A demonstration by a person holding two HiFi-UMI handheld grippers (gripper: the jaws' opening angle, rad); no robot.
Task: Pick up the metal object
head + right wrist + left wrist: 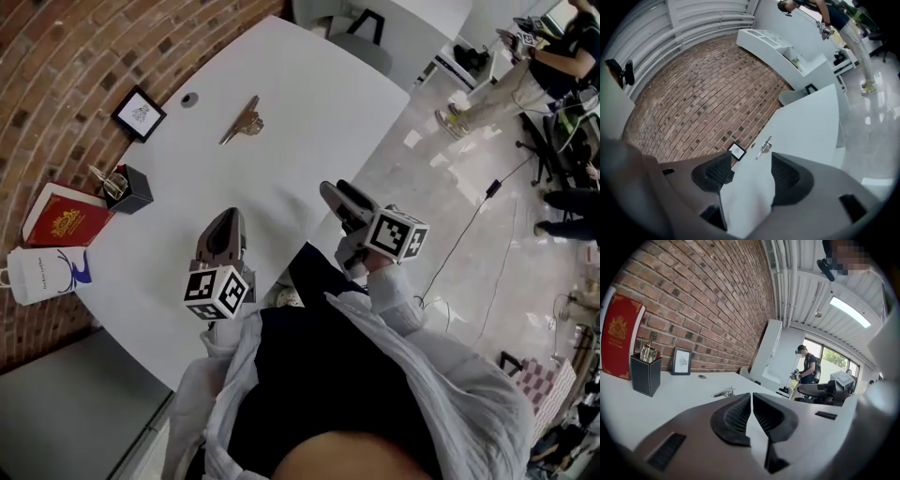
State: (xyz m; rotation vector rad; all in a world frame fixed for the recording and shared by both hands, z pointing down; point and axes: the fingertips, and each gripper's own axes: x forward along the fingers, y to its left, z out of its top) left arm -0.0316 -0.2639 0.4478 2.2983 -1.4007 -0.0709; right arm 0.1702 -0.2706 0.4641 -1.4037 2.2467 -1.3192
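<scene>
The metal object [242,120], a slim silvery lever-shaped piece, lies on the white table [309,122] toward its far side. It also shows small in the left gripper view as the metal object [724,392] and in the right gripper view as the metal object [764,147]. My left gripper [228,220] hovers over the near part of the table, well short of the object. Its jaws are shut and hold nothing, as the left gripper [751,401] shows. My right gripper [331,192] is at the table's right edge. Its jaws stand apart and empty, seen on the right gripper [750,171].
Along the brick wall stand a small framed picture [139,113], a black pen holder [131,190], a red book [66,218] and a white paper bag [42,275]. A round grommet [190,98] sits near the frame. A grey chair [361,42] and a person [525,56] are beyond the table.
</scene>
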